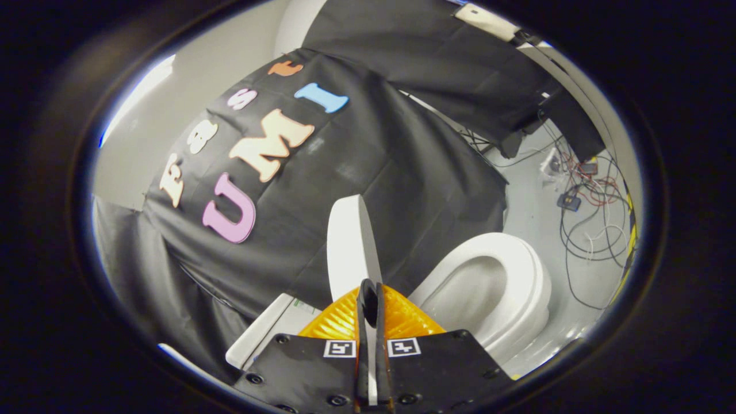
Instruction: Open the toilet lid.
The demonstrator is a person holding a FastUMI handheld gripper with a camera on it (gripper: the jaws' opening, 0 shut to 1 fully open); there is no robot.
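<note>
One booth wall: black cloth draped behind the toilet.
Floor: pale grey, beyond the bowl.
Toilet bowl: white, open, seat ring down, just beside the fingers.
Tank: white top, beside the fingers on the other side from the bowl.
Toilet lid: white, raised upright on edge, rising just ahead of the fingers.
Cables: loose tangle on the floor, well apart from the toilet.
Tongs: fingers drawn close, pinching the lid's thin edge between them.
</note>
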